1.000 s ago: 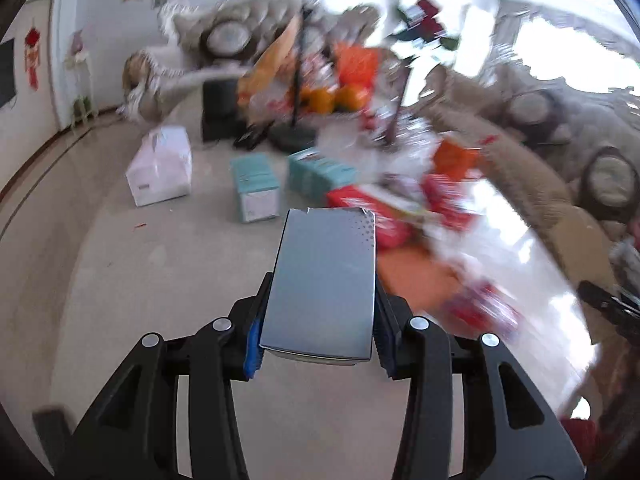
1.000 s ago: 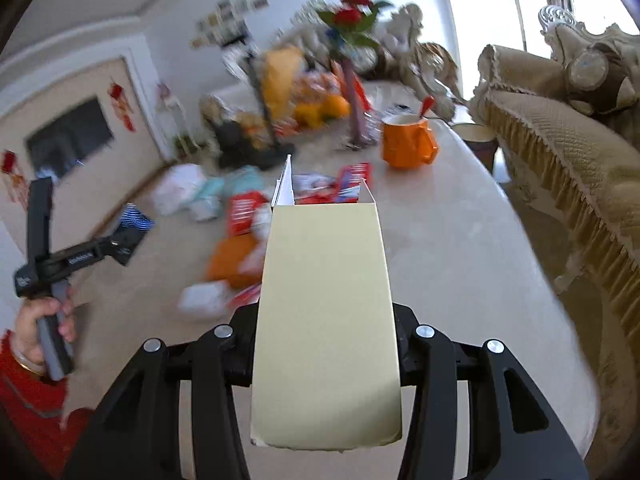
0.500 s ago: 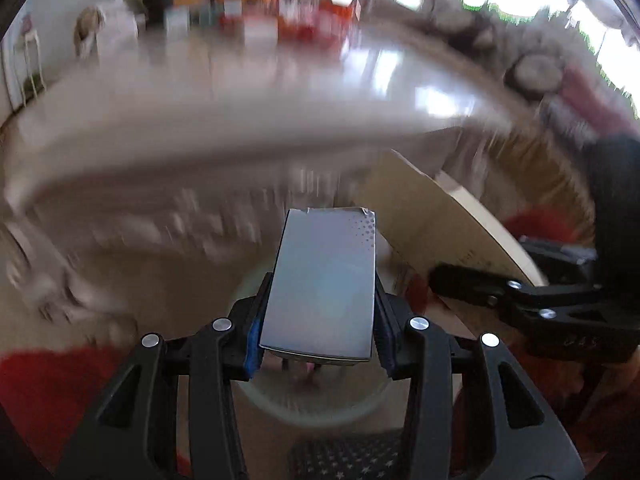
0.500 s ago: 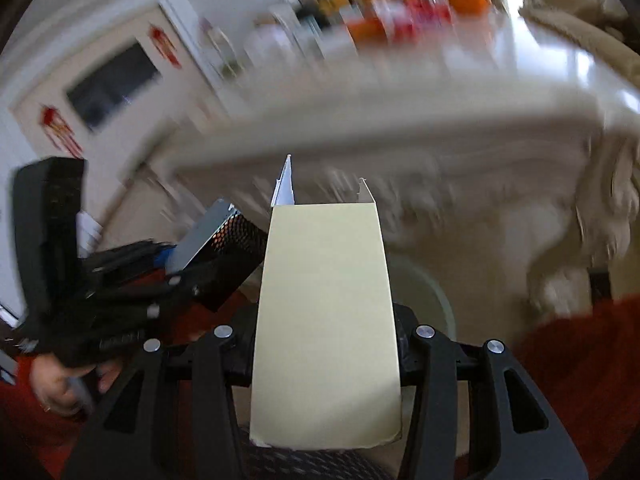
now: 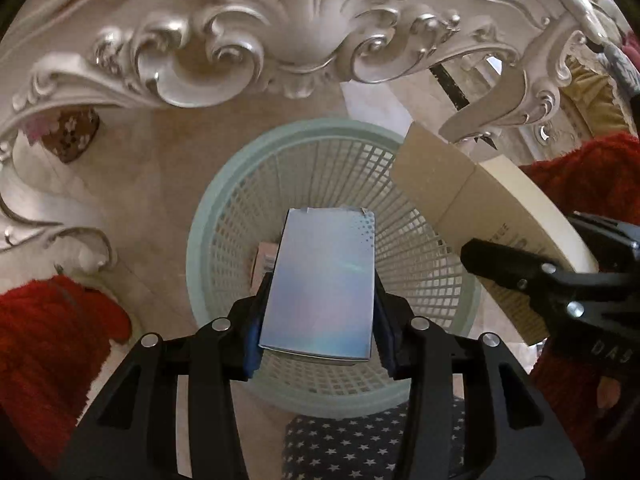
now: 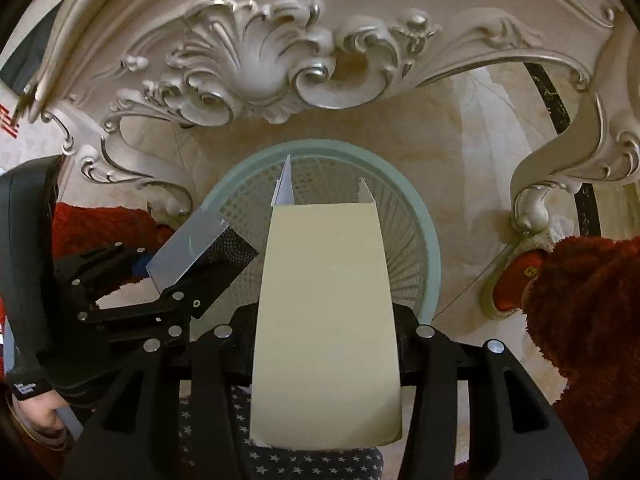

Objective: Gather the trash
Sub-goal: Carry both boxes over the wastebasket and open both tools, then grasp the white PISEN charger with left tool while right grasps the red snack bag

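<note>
Hanging over the basket (image 5: 208,240), the left gripper (image 5: 318,312) pinches a silver box (image 5: 320,284) whose long axis runs up the frame, straight above the mesh floor at centre; a small carton lies in the bottom already. At right of that frame the right gripper (image 6: 326,332) clamps a cream box (image 6: 326,312), tilted, its open end over the basket (image 6: 434,248) rim. Both point downward. Judging by this, letting go is all each drop needs; the left sits more squarely above the opening.

pale green lattice basket (image 5: 224,216) — silver-blue box (image 5: 320,284), cream carton (image 6: 326,312) — red sleeves (image 5: 48,320).
</note>
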`<state>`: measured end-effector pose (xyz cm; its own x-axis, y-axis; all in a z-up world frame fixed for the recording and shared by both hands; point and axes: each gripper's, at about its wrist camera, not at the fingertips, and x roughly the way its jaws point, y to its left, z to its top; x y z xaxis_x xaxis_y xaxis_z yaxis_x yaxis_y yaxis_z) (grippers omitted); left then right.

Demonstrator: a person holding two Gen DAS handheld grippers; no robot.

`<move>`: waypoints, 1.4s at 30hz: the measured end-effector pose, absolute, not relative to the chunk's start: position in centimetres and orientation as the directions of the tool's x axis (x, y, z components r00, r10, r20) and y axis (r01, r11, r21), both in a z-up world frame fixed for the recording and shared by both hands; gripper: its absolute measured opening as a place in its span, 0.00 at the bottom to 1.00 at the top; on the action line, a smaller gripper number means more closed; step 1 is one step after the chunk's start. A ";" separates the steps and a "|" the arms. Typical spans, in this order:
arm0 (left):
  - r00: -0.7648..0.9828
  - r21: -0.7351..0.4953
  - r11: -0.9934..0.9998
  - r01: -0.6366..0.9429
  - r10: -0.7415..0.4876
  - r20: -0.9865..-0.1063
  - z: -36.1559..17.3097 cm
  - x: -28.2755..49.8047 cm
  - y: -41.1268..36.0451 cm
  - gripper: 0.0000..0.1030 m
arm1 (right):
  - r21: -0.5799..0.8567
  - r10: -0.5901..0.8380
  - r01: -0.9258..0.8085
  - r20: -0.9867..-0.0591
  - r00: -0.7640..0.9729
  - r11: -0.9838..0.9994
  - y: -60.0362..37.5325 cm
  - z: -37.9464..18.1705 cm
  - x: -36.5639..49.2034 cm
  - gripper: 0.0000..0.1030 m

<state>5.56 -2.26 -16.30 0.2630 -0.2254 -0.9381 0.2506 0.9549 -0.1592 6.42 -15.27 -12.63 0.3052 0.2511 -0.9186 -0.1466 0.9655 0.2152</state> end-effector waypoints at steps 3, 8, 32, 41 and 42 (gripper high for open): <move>0.261 -0.152 0.961 0.233 -0.212 -0.942 -16.6 5.9 -2.0 0.69 | 0.218 0.251 -0.135 -0.916 0.314 0.966 -15.9 -12.9 6.3 0.46; 0.312 -0.095 0.969 0.228 -0.165 -0.936 -16.2 6.1 -2.0 0.82 | 0.186 0.214 -0.115 -0.918 0.334 0.976 -15.9 -12.9 6.4 0.67; 0.607 -0.127 0.934 0.335 -0.317 -0.729 3.9 8.0 2.4 0.84 | 0.166 0.291 -0.239 -0.608 0.739 0.957 -19.8 6.7 6.4 0.75; 0.638 0.010 0.943 0.331 -0.217 -0.739 7.9 24.0 -0.3 0.84 | 0.125 0.246 -0.215 -0.620 0.745 0.968 -19.7 9.9 19.3 0.75; 0.638 0.020 0.945 0.326 -0.204 -0.742 7.8 25.6 -0.8 0.84 | 0.120 0.240 -0.213 -0.630 0.739 0.970 -19.6 9.8 20.5 0.75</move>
<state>25.56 -0.76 7.78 0.6382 -0.2043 -0.7423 0.3263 0.9450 0.0204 20.53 -19.63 9.81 0.7390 0.2399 -0.6296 -0.2125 0.9698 0.1200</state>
